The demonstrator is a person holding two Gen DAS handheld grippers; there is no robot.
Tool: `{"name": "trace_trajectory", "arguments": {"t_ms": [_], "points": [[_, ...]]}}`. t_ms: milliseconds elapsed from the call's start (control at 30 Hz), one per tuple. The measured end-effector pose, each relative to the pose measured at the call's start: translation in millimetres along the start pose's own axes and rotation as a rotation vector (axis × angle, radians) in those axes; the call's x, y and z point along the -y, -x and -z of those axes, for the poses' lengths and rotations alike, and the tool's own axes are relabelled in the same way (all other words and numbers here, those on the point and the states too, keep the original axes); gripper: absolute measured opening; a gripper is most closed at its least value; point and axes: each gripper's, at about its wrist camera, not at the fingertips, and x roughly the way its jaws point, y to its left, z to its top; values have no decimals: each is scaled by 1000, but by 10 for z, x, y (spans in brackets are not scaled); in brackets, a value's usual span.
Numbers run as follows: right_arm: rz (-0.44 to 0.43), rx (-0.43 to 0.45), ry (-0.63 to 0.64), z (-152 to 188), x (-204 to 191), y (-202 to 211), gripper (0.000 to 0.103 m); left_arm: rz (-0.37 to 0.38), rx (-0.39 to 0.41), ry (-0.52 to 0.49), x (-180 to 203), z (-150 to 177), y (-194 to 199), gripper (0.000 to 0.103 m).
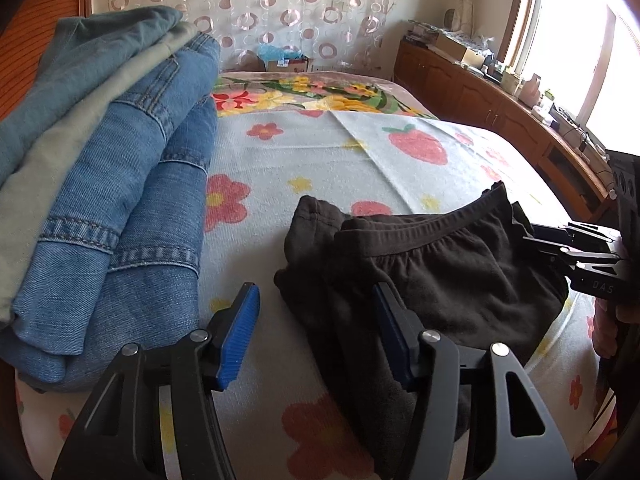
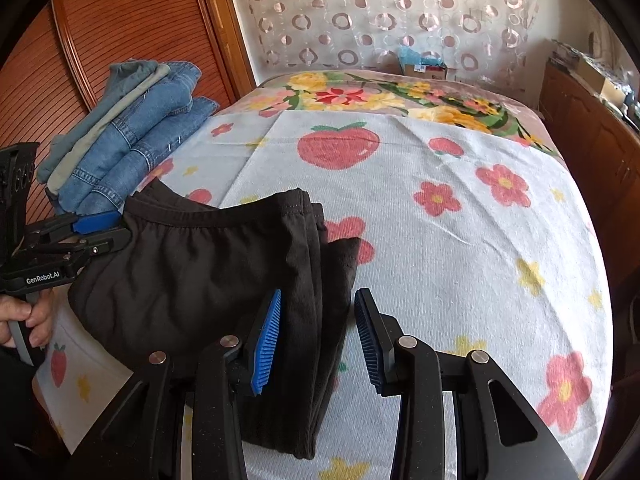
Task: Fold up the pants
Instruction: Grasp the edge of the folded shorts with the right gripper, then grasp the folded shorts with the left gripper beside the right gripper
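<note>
Left tongs (image 1: 316, 336) agape, right tongs (image 2: 318, 340) agape, straddling folded black pants (image 2: 208, 264).

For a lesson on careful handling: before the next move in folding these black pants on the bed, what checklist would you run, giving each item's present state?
1. Black pants lie folded on the bed sheet: ok.
2. Layer edges line up: not ok, one layer sticks out.
3. Left hand-held gripper open, pants' edge between its jaws: ok.
4. Right hand-held gripper open, astride the other edge: ok.
5. Stack of jeans apart from the pants: ok.
</note>
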Motion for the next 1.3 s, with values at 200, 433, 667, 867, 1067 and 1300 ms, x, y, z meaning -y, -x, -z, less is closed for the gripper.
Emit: {"name": "trace_trajectory", "arguments": {"t_ms": [200, 433, 667, 867, 1067, 1300], "points": [[-22, 1, 40, 26, -60, -19, 15, -1, -1, -9, 8, 2, -11, 58], [-39, 26, 27, 69, -32, -32, 14, -4, -8, -12, 18, -21, -25, 58], [-20, 25, 42, 85, -77, -32, 15, 10, -11, -11, 14, -40, -39, 52], [-29, 25, 35, 83, -56, -18, 15, 28, -17, -28, 50, -67, -48, 40], [-33, 25, 31, 79, -39, -18, 15, 57, -17, -20, 74, -69, -41, 27], [-38, 25, 27, 76, -36, -22, 15, 45, 14, -27, 135, -65, 44, 17]]}}
